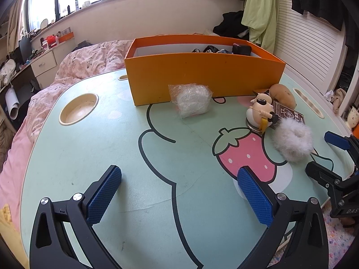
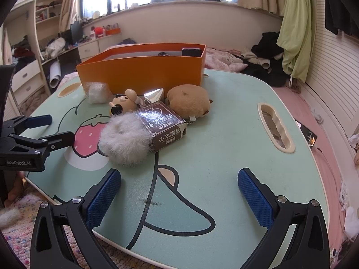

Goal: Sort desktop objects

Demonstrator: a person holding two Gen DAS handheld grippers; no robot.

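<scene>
Orange box [image 1: 202,76]: on counter [image 1: 112,148], far side; dark items [image 1: 241,49] inside, mostly hidden by wall.
Fluffy scrunchie [image 2: 124,140]: touching card box [image 2: 162,124].
Left hand-held gripper [image 1: 179,195]: jaws apart, holding nothing.
Right hand-held gripper [image 2: 179,192]: jaws apart, holding nothing.

Orange box [image 1: 202,76] wall hides most of the dark items [image 1: 221,49] inside

box [image 2: 143,74] at table [image 2: 224,134] rear, small items inside. Wrapped bundle [image 2: 97,92] against its front wall. Figurine [image 2: 123,104], card box [image 2: 162,124], plush [image 2: 188,100], fluffy scrunchie [image 2: 124,139] clustered before the box, scrunchie nearest.
</scene>
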